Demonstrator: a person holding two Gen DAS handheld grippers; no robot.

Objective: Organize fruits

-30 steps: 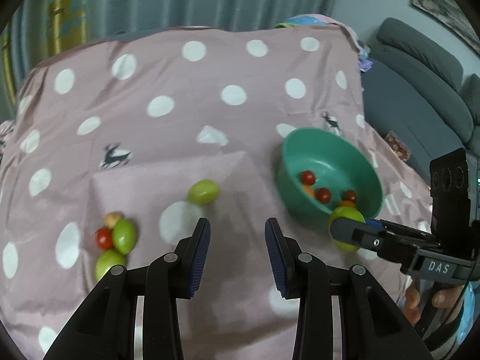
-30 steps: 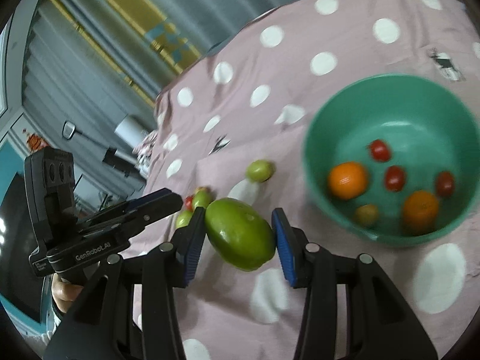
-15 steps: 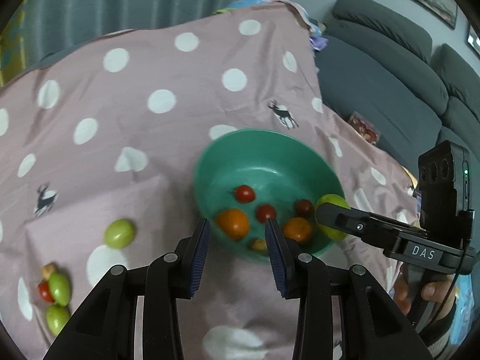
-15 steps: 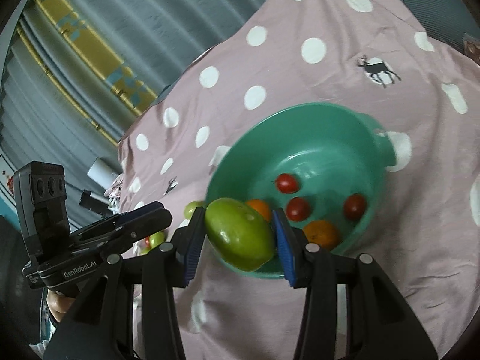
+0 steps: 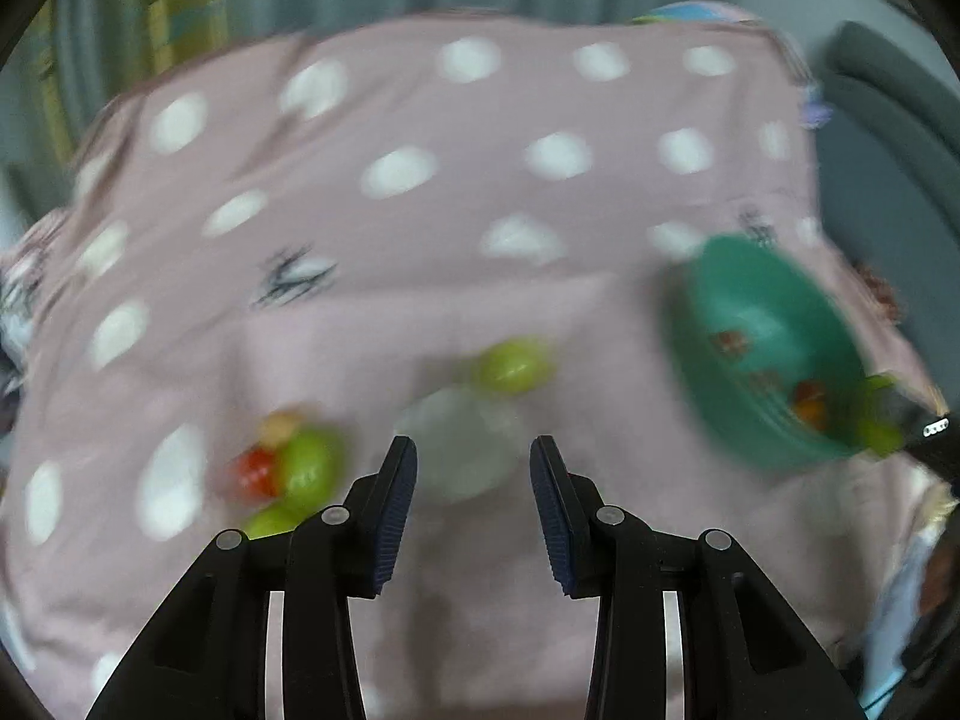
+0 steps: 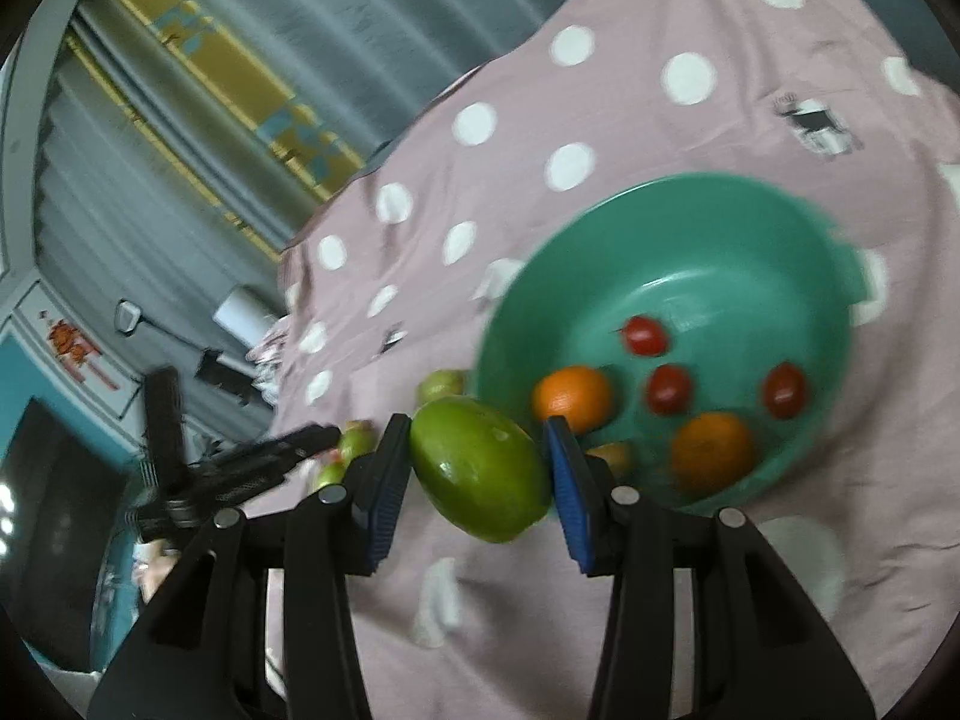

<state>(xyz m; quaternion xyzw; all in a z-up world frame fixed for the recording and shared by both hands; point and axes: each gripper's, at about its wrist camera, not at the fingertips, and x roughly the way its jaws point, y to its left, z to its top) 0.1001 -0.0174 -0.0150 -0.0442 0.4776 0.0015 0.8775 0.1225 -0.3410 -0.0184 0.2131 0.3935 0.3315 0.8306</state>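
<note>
A large smooth green oval fruit (image 6: 480,468) sits clamped between the blue pads of the right gripper (image 6: 477,471), just short of the rim of the round teal plastic bowl (image 6: 708,228) ahead to its right. That bowl holds two oranges (image 6: 573,397) and three small red tomatoes (image 6: 666,388). The left gripper (image 5: 474,507) stands parted and empty over the pink white-dotted cloth (image 5: 420,276); a small green fruit (image 5: 513,366) lies just ahead, and a blurred cluster of green and red fruits (image 5: 288,471) lies ahead to its left.

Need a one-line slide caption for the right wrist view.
Right gripper holds a green mango beside a green bowl of oranges and cherry tomatoes.
</note>
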